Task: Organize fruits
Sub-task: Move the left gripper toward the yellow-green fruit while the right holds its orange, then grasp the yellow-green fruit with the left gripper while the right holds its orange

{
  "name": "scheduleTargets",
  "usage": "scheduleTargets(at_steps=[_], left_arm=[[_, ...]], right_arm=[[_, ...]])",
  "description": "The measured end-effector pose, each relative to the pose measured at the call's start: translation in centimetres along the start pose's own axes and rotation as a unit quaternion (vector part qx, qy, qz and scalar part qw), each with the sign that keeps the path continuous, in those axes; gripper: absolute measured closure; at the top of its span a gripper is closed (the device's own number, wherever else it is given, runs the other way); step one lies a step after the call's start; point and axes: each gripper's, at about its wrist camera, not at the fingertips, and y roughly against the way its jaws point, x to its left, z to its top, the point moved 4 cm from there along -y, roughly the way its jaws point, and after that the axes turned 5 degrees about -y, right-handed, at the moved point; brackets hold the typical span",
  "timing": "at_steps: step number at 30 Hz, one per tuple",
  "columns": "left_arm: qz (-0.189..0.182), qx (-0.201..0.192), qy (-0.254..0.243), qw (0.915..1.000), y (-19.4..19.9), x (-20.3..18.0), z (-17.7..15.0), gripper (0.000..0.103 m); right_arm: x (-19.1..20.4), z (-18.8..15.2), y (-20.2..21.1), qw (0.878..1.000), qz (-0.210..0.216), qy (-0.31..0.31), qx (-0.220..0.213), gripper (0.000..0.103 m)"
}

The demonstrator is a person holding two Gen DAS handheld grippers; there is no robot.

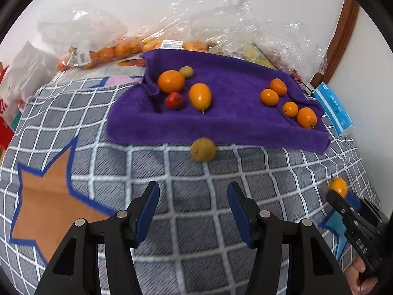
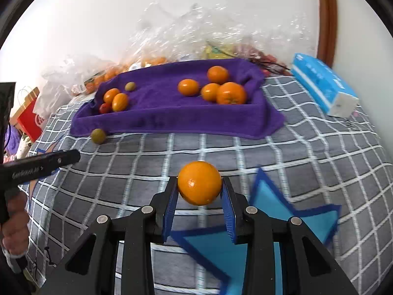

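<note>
A grey checked bedspread [image 2: 307,152] with white grid lines covers the surface, set against a white wall, with an orange star patch [image 1: 46,204] and a blue star patch [image 2: 277,211] sewn on it. A purple towel [image 2: 162,113] lies spread toward the back, and behind it sit crinkled clear plastic bags [image 1: 221,24] holding more oranges. On the towel the fruit lies in two groups: four small oranges [image 2: 231,93] at the right end, and at the left end two oranges, a red tomato [image 1: 174,100] and a small green fruit [image 1: 186,71]. Another green fruit [image 1: 203,149] rests on the bedspread just beside the towel's front edge (slightly blurred). The right gripper [image 2: 199,196] pinches a mandarin [image 2: 199,183] between its blue pads, above the bedspread near the blue star. The left gripper [image 1: 192,211] hangs over the checks with its fingers spread wide and nothing between them. A blue tissue pack [image 2: 324,86] lies at the far right.
</note>
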Motion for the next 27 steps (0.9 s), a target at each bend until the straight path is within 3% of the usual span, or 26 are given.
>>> scheduleTargets(at_steps=[6, 16, 19, 21, 27], left_arm=[[0.005, 0.008, -0.001, 1.0, -1.9, -1.0, 1.1, 0.049], [0.017, 0.013, 0.012, 0.9997, -4.3, -0.9, 2.4, 0.061], [0.02, 0.013, 0.013, 0.9996, -4.6, -0.8, 2.6, 0.067], [0.021, 0.013, 0.016, 0.9996, -4.7, -0.7, 2.8, 0.076], [0.005, 0.011, 0.016, 0.9998, -4.4, -0.8, 2.8, 0.077]], right_arm=[[-1.9, -0.2, 0.0, 1.0, -0.002, -0.014, 0.002, 0.068], [-2.5, -0.6, -1.9, 0.999, 0.003, -0.014, 0.029, 0.068], [-2.4, -0.4, -2.1, 0.999, 0.005, -0.009, 0.03, 0.068], [-2.4, -0.3, -2.2, 1.0, 0.002, -0.005, 0.029, 0.068], [-2.0, -0.2, -2.0, 1.0, 0.002, 0.004, 0.025, 0.069]])
